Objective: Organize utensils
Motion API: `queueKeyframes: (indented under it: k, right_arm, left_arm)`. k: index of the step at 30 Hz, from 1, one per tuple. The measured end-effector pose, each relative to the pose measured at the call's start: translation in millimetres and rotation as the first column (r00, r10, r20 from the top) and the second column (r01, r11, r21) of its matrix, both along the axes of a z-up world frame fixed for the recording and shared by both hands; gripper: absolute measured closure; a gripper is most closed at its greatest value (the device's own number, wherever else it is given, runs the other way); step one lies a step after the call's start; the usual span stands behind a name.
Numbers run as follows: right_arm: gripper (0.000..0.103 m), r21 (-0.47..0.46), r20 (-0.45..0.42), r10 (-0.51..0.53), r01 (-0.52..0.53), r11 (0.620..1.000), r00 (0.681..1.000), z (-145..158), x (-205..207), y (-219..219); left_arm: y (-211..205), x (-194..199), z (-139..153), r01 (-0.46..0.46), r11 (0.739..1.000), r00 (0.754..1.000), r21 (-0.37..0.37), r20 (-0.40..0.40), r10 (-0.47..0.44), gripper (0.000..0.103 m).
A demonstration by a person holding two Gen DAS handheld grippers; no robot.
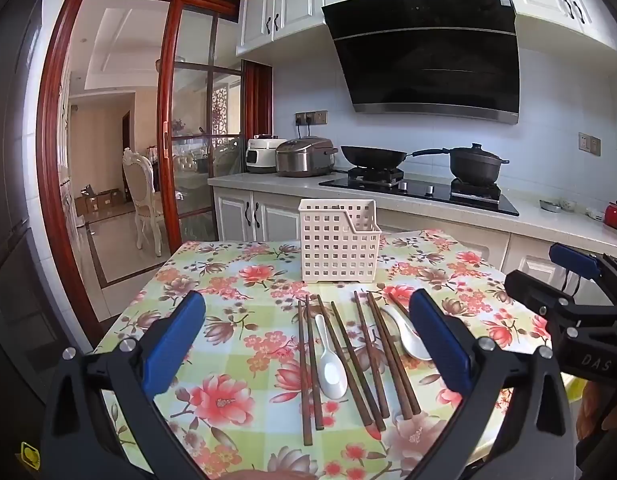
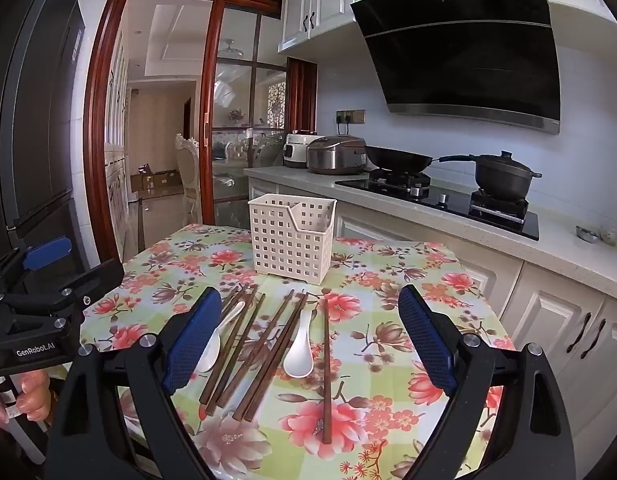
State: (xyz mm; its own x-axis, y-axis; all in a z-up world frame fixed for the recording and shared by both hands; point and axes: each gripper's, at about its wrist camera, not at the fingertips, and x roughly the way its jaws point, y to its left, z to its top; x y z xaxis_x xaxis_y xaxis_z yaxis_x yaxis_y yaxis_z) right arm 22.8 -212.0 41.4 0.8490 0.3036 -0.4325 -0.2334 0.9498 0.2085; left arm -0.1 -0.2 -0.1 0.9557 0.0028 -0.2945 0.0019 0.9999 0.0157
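A glossy flower-printed tablecloth (image 1: 244,344) covers the table. On it stands the white plastic basket (image 1: 339,241), a boxy holder with a square-holed grid wall and an inner divider. In front of the basket lie the dark brown wooden chopsticks (image 1: 350,364), slim straight sticks fanned out side by side; about nine can be counted, though overlaps leave this unsure. Among them rest two smooth white ceramic spoons, one on the basket's left (image 1: 333,364) and one on its right (image 1: 408,334), bowls up. The left gripper (image 1: 308,356) and right gripper (image 2: 310,348) hover in front of the basket over the utensils, blue-padded jaws spread wide, gripping nothing.
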Motion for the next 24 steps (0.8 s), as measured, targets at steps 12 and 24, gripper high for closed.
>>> queueKeyframes:
  k: [12, 24]
  right_arm:
    - [0.018, 0.006, -0.003, -0.003, 0.003, 1.000, 1.000, 0.8, 0.3, -1.8]
    - [0.018, 0.005, -0.007, -0.003, 0.003, 1.000, 1.000, -3.4, 0.3, -2.8]
  left_arm:
    - [8.5, 2.2, -1.1, -0.003, 1.000, 1.000, -0.022, -0.008, 0.003, 0.004]
    - [6.3, -0.5, -3.0, 0.001, 1.000, 1.000, -0.017, -0.013, -0.001, 0.004]
